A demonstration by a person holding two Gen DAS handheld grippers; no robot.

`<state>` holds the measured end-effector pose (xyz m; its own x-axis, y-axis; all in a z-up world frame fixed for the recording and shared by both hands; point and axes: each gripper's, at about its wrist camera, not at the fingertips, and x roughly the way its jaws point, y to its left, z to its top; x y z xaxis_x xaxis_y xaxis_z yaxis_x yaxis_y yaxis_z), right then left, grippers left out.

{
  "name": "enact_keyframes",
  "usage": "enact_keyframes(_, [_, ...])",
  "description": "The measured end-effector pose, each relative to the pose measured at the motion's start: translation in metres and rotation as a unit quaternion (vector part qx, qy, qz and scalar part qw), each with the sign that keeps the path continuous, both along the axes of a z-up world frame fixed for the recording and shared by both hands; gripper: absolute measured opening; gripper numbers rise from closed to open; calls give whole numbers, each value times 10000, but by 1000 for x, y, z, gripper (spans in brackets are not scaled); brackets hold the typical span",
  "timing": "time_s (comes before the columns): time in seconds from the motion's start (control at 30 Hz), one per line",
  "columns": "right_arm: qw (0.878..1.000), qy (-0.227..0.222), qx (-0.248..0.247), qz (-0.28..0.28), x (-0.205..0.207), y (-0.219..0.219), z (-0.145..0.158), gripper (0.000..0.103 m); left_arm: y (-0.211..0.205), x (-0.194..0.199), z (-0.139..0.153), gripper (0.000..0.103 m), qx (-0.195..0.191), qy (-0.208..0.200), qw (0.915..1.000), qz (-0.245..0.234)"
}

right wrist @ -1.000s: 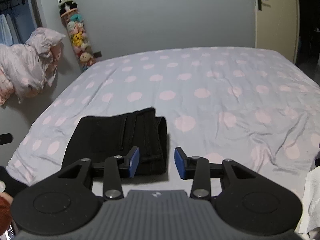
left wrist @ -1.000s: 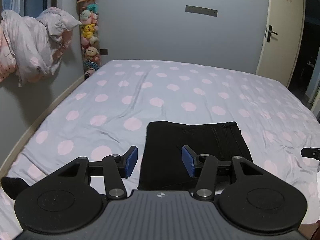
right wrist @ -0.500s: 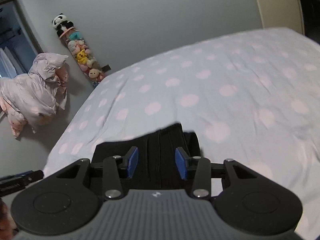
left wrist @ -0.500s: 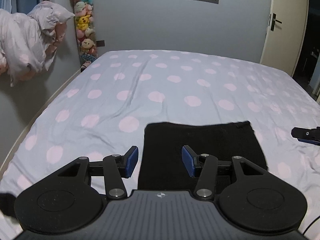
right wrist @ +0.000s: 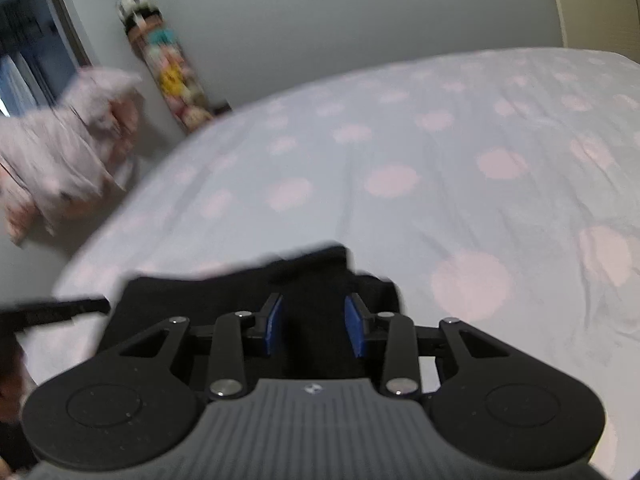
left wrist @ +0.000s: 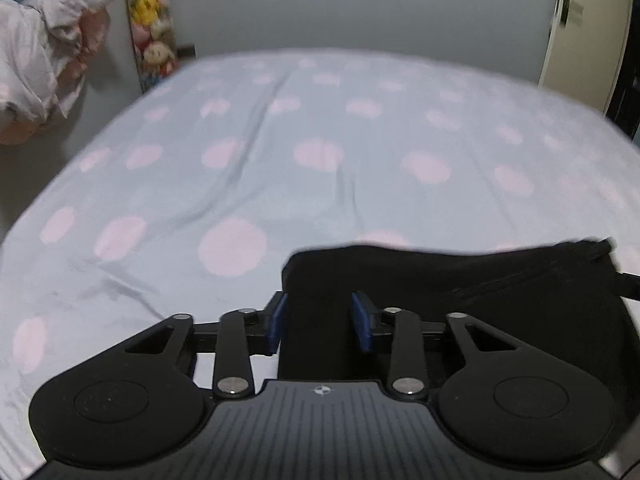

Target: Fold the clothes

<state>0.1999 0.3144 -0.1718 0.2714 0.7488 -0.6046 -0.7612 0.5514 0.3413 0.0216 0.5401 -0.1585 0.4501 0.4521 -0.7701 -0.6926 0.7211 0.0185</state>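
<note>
Both tools moved closer over folded black garment (left wrist: 460, 280) at bed's (left wrist: 320, 152) near edge; left tool (left wrist: 319, 322) and right tool (right wrist: 314, 324) gape, holding nothing.

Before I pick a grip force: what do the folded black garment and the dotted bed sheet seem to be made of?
The folded black garment looks like a thick matte woven fabric, possibly denim or cotton twill: it keeps stiff folded edges and shows a stitched seam. The pale grey bed sheet with pink dots looks like thin, soft cotton-type cloth, matte, with fine shallow creases. Blur leaves both uncertain.
</note>
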Motion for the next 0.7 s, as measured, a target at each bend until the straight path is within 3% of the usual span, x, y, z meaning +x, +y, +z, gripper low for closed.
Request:
enact_keyframes(0.03, [9999, -13, -110, 4, 3, 2, -10, 37, 1, 6, -7, 35, -14, 114, 9999, 4])
enact_keyframes(0.2, [9964, 813, 194, 106, 33, -4, -40, 39, -4, 31, -29, 35, 15, 683, 9975, 162])
enact_keyframes(0.3, [9954, 922, 220, 111, 35, -2, -44, 40, -5, 46, -26, 34, 33, 1085, 9936, 316])
enact_keyframes(0.4, [9937, 1077, 288, 142, 39, -7, -41, 41, -14, 61, -10, 34, 209, 1569, 9862, 485])
enact_keyframes(0.5, [9848, 1620, 611, 154, 51, -22, -33, 45, -38, 62, 22, 38, 491, 1698, 9828, 533])
enact_keyframes(0.57, [9774, 1952, 806, 126, 61, -34, -27, 66, -57, 58, 47, 58, 590, 1663, 9826, 581])
enact_keyframes(0.6, [9736, 2111, 855, 129, 65, -40, -24, 83, -67, 56, 60, 58, 642, 1667, 9821, 593])
enact_keyframes(0.7, [9595, 2667, 895, 180, 78, -52, -29, 86, -95, 47, 101, 58, 810, 1773, 9783, 697])
